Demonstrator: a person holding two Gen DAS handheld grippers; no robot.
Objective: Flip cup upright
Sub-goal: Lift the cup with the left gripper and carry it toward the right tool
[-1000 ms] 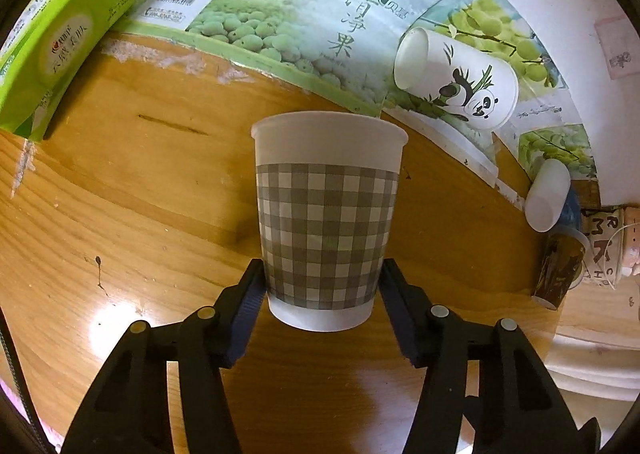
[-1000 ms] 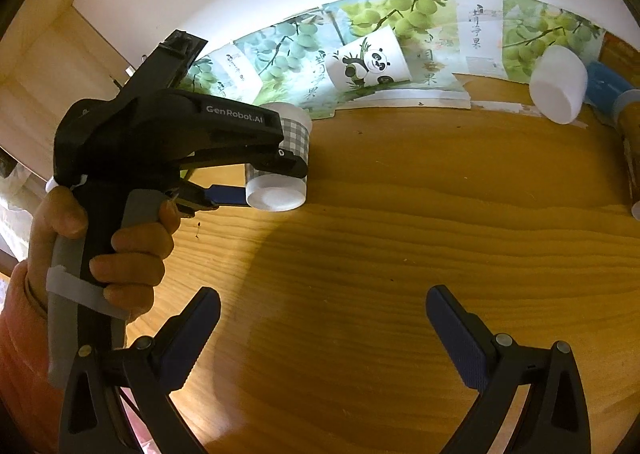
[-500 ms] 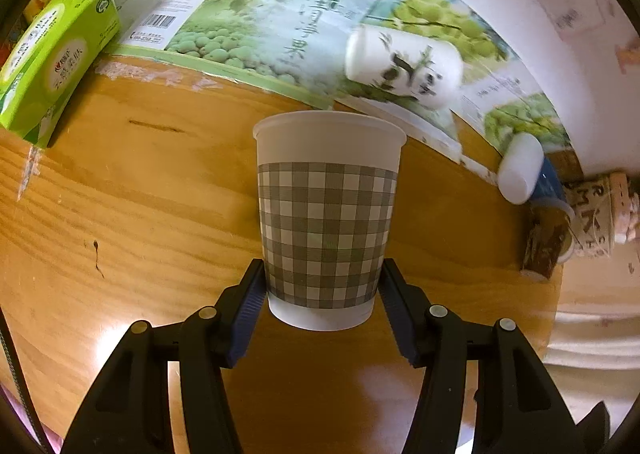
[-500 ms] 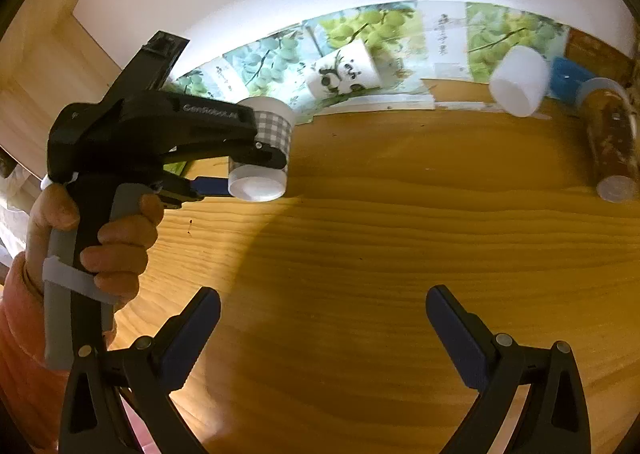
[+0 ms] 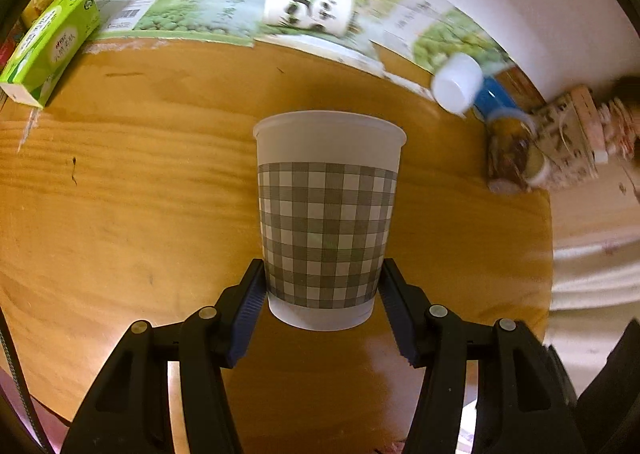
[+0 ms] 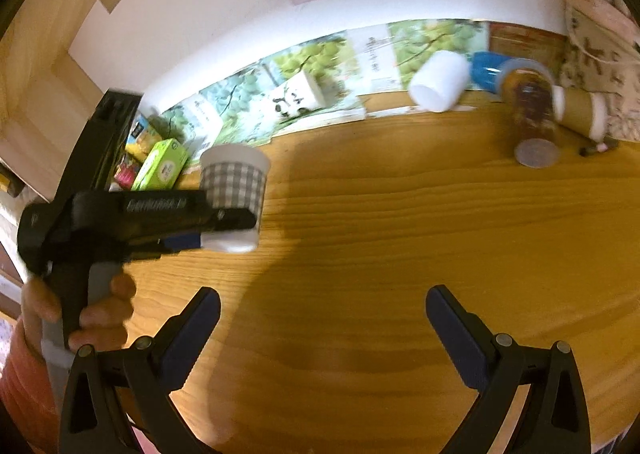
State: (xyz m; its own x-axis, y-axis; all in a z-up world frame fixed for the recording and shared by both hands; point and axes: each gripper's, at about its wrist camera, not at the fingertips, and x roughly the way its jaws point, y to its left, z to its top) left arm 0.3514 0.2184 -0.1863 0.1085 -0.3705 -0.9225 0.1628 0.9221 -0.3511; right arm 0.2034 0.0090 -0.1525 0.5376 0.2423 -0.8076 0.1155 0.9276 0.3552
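A grey-and-white checked paper cup (image 5: 326,222) stands upright, rim up, between the fingers of my left gripper (image 5: 322,294), which is shut on its lower part and holds it just above the wooden table (image 5: 140,214). In the right wrist view the same cup (image 6: 234,194) shows at the left, held by the left gripper (image 6: 224,232) in a person's hand. My right gripper (image 6: 322,330) is open and empty over the table's near part.
A panda cup (image 5: 308,8) lies on its side at the back on a grape poster. A white cup (image 5: 456,84), a blue cup (image 5: 494,98) and a brown jar (image 5: 510,158) lie at the back right. A green box (image 5: 48,50) sits at the back left.
The left gripper has swung right with the checked cup, which stays upright in its grip. The right gripper's view has also turned right; it stays open.
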